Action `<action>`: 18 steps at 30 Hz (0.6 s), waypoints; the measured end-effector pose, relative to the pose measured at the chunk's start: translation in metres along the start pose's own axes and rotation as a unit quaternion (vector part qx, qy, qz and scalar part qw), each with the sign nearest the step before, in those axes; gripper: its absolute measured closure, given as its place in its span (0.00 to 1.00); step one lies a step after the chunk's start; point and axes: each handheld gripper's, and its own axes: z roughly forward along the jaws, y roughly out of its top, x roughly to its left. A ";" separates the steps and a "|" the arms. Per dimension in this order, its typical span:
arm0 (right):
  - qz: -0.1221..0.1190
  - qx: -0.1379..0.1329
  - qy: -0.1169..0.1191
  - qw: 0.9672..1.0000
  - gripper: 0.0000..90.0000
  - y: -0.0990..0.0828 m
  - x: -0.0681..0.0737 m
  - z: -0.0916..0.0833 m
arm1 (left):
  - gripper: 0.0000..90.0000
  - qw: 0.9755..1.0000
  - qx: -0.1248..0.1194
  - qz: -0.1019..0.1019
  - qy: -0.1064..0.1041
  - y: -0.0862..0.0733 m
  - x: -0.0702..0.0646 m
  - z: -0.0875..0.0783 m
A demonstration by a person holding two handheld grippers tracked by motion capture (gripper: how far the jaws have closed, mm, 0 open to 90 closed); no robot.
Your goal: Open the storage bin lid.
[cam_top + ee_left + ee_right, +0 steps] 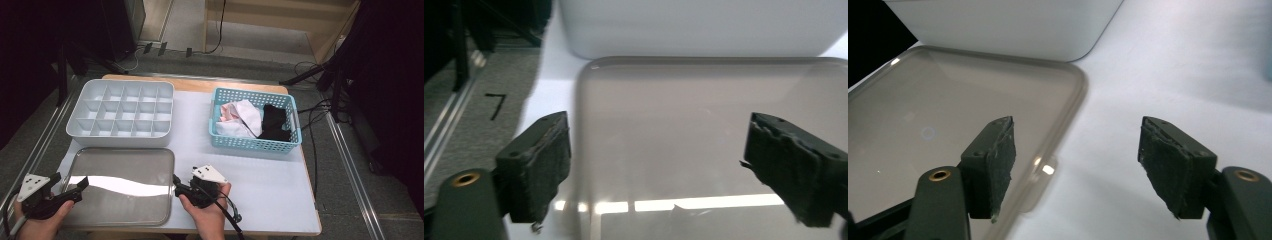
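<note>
The left gripper (80, 186) hangs over the near left corner of the metal tray (120, 165), its jaws spread wide with nothing between them; in the left gripper view (656, 170) the pads (541, 165) stand far apart above the tray's shiny floor (684, 130). The right gripper (176, 184) sits at the tray's near right edge, jaws likewise parted and holding nothing. In the right gripper view (1075, 165) one pad (995, 160) hovers over the tray's rim (1075, 100) and the other (1168, 165) over the white table (1173, 65).

The table (260, 175) is covered in white and carries everything else. The tray lies flat at its near left, bare, reflecting a bright band of light. Just behind the tray, touching or nearly touching its far edge, stands a white divider box (121, 112) split into many small square compartments, all bare as far as can be seen. To the right of it, well apart from the tray, is a blue plastic basket (255, 144) holding a white cloth (242, 117) with a pinkish patch on its left and a black cloth (275, 122) on its right.

A cable (230, 215) trails from the right gripper toward the near table edge, and a grey three-cornered plate (210, 173) tops it.
</note>
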 end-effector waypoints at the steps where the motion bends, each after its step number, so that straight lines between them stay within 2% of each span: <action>1: -0.003 -0.001 -0.002 1.000 0.33 0.001 -0.002 -0.003 | 0.07 1.000 0.000 -0.002 -0.010 0.001 -0.003 0.002; 3: -0.006 -0.003 -0.006 1.000 0.31 0.004 -0.007 -0.008 | 0.03 1.000 0.001 0.000 -0.018 0.003 -0.007 0.003; 4: -0.007 -0.001 -0.007 1.000 0.31 0.005 -0.010 -0.011 | 0.00 0.999 -0.002 0.012 -0.040 0.006 -0.013 0.005; 9: -0.002 0.001 -0.008 1.000 0.29 0.010 -0.027 -0.024 | 0.00 0.997 -0.013 0.013 -0.074 0.011 -0.029 0.009; 12: -0.002 -0.005 -0.013 1.000 0.27 0.013 -0.035 -0.029 | 0.00 0.997 -0.010 0.018 -0.080 0.013 -0.037 0.014; 17: 0.003 -0.014 -0.015 1.000 0.28 0.017 -0.045 -0.036 | 0.00 0.997 -0.011 0.017 -0.077 0.018 -0.044 0.021; 18: 0.006 -0.022 -0.019 1.000 0.28 0.021 -0.051 -0.041 | 0.00 0.997 -0.013 0.015 -0.078 0.021 -0.046 0.023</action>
